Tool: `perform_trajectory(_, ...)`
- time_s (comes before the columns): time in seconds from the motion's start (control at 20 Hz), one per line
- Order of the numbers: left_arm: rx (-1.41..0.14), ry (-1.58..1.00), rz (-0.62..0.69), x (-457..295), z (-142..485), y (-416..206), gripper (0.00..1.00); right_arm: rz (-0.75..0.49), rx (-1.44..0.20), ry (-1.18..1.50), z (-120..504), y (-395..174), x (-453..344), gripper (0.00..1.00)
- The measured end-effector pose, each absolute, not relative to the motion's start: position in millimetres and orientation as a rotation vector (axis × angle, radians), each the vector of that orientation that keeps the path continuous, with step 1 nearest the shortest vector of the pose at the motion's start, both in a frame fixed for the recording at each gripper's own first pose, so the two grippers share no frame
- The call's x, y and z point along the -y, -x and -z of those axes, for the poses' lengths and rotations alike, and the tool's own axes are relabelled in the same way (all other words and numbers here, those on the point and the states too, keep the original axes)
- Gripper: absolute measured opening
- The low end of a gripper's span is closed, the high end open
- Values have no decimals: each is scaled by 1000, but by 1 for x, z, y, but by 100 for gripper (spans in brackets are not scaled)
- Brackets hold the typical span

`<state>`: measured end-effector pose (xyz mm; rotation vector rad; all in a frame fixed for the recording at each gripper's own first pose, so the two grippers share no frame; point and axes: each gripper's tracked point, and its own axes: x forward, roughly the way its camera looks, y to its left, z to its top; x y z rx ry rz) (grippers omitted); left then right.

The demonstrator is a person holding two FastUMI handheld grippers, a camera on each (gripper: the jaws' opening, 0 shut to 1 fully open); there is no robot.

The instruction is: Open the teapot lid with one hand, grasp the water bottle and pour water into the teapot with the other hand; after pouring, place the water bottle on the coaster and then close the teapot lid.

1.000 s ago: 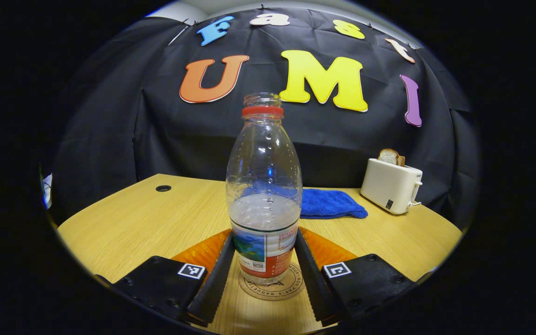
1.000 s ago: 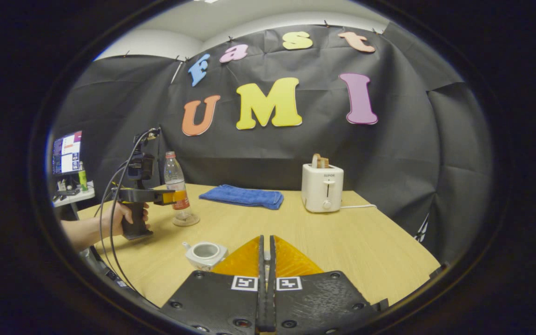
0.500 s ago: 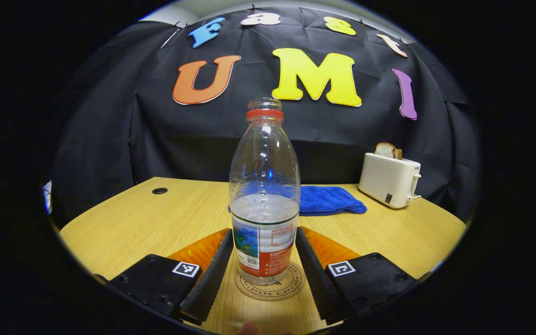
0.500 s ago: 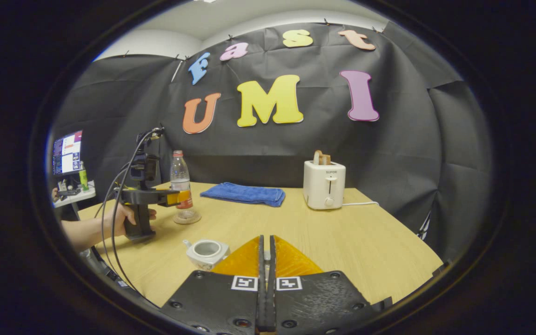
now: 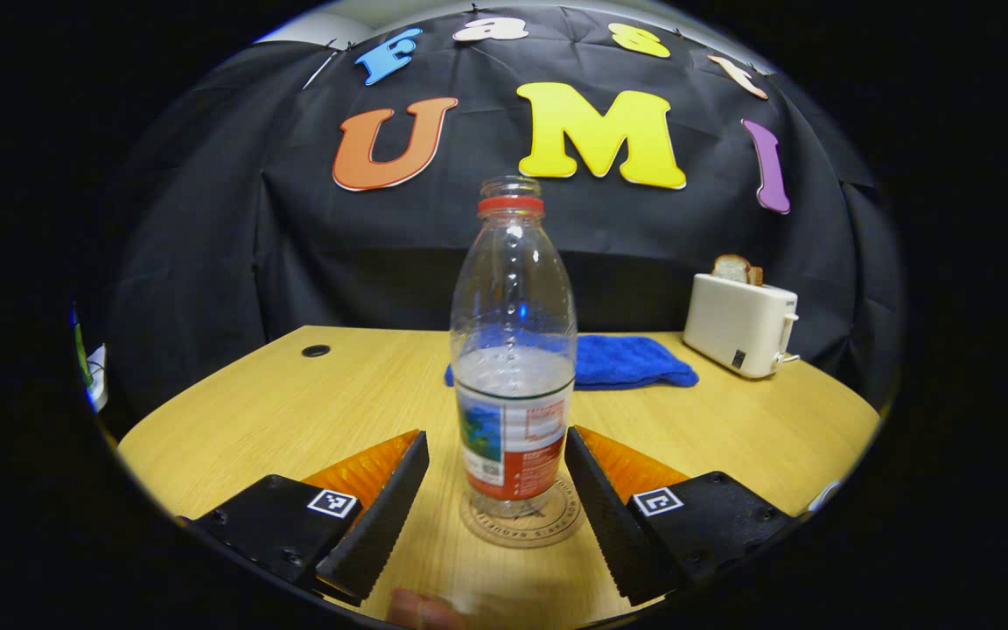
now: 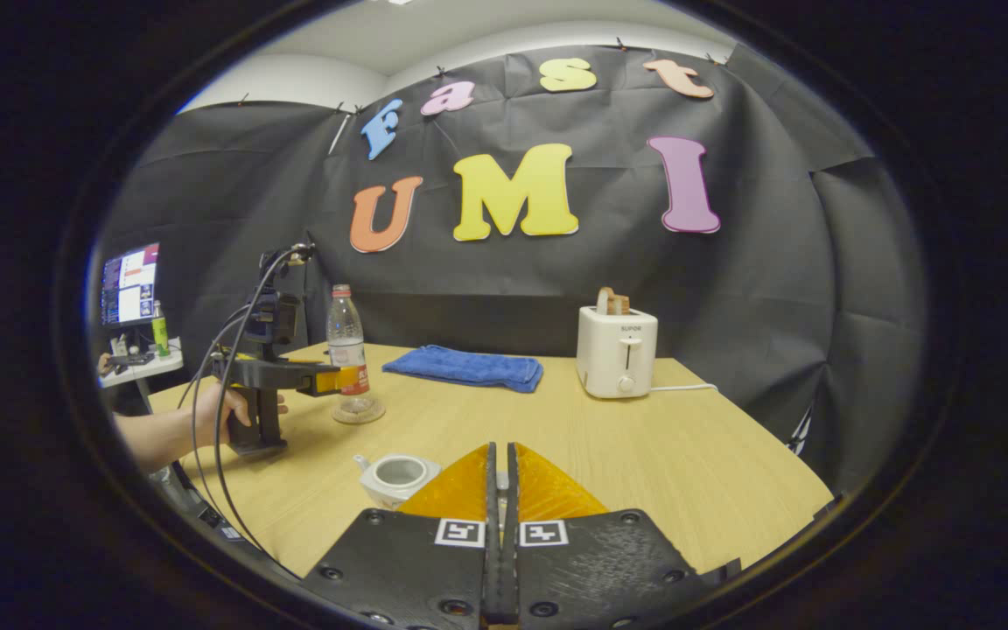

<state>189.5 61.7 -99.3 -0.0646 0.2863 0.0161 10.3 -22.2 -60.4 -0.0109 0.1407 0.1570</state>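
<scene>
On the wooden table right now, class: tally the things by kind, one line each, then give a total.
Water bottle: 1
Coaster: 1
Teapot: 1
Blue towel: 1
Toaster: 1
Total: 5

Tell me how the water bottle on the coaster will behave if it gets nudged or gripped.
The water bottle looks tall and narrow on its coaster, so a high nudge may tip it. Uncapped, it could spill. Water low down probably steadies it; its thin clear wall likely flexes under the tongs.
</scene>
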Motion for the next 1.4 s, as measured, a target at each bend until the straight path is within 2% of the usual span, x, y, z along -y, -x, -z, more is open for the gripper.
perform_trajectory(0.2,-332,115,-25,-71,101,-146,98,-217,-116,13,51,-23,-8,0)
perform_trajectory(0.5,-270,93,-109,-121,79,-74,98,-330,-133,26,64,-48,-63,0)
perform_trajectory(0.7,-230,100,-178,-152,63,-39,98,-353,-144,33,75,-57,-78,0)
perform_trajectory(0.9,-208,111,-219,-171,57,-23,98,-346,-158,36,85,-63,-77,0)
perform_trajectory(1.4,-202,98,-207,-164,52,-17,98,-335,-139,35,89,-57,-73,0)
